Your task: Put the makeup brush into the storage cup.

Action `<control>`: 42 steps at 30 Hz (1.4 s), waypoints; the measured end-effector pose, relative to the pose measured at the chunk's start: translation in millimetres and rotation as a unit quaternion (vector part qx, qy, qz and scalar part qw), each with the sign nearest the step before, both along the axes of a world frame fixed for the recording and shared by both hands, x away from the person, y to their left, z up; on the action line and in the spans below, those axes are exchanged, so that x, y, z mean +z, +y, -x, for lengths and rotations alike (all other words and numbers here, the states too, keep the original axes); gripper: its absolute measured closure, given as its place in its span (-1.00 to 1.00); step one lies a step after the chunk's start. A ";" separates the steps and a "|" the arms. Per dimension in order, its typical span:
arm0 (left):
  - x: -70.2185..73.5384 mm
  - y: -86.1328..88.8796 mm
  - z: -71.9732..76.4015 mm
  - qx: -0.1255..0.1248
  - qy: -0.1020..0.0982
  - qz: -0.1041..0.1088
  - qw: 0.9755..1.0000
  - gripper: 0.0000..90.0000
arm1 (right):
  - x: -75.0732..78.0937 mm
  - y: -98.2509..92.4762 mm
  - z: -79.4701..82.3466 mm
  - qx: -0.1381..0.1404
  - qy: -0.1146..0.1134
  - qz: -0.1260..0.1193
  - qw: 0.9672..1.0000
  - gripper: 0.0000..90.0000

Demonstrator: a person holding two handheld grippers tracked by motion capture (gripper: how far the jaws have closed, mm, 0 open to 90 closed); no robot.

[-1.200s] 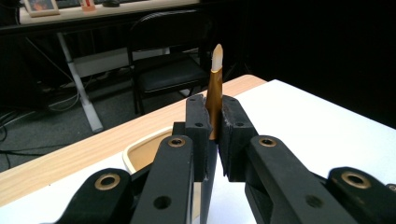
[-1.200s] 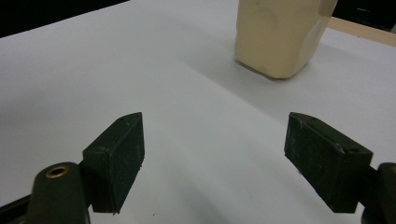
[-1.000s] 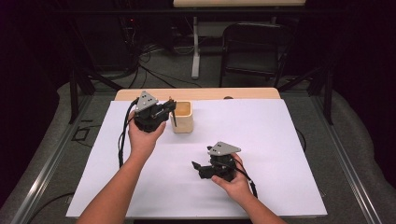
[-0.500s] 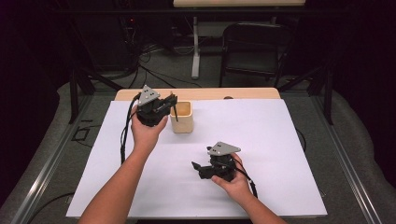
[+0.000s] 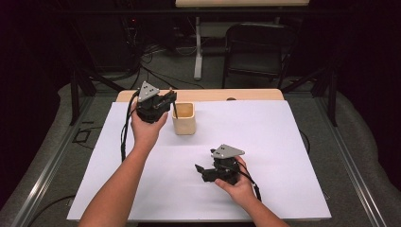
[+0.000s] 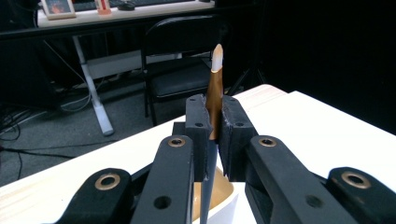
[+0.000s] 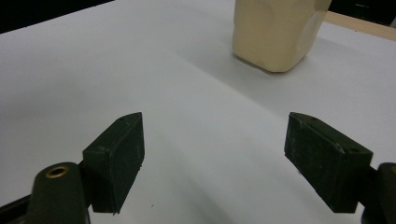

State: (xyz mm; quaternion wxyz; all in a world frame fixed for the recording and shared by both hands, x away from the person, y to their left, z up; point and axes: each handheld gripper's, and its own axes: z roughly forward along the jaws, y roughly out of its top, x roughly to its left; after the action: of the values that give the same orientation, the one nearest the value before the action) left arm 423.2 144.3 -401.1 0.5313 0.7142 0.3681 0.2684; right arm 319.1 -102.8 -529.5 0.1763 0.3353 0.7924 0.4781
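Black left gripper (image 6: pixel 214 140) fingers clenched on gold pen (image 6: pixel 215 100) | right gripper (image 7: pixel 233 163) fingers spread wide, empty

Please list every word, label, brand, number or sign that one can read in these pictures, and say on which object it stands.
No text can be read anywhere.
Cream square-sided holder cup: plain, no label.
Gold-and-dark brush with a pale tip, clamped in the left gripper: no print visible.
White sheet on the table: blank.
Framed picture on the far desk: too small and blurred to read.

The pen's (image 6: pixel 215 100) lower end is hidden inside the cup (image 6: pixel 219 198), itself cut off below.
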 end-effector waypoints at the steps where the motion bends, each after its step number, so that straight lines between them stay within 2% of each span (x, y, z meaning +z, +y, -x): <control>1: 0.7 0.5 -0.1 0.000 0.000 -0.001 1.000 0.86 | -0.1 0.1 0.2 0.001 0.001 0.001 1.000 -0.56; 10: 4.3 3.4 -4.4 0.007 -0.003 -0.007 1.000 0.86 | -0.9 1.3 0.3 0.004 -0.002 0.003 1.000 -0.56; 21: 5.3 0.9 -8.8 0.005 -0.002 -0.012 1.000 0.86 | -0.9 2.1 1.0 0.005 -0.001 0.004 1.000 -0.56; 28: 5.7 -0.6 -12.8 0.006 0.001 -0.007 1.000 0.86 | -0.7 1.7 1.1 0.004 -0.002 0.003 1.000 -0.56; 42: 5.2 -4.2 -18.9 0.009 0.000 -0.010 1.000 0.86 | -0.3 1.5 1.3 0.004 -0.002 0.002 1.000 -0.56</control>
State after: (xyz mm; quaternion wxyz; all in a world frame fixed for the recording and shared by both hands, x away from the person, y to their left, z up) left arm 442.2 140.0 -395.8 0.5217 0.7162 0.3720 0.2766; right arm 317.9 -101.3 -529.9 0.1772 0.3307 0.7944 0.4777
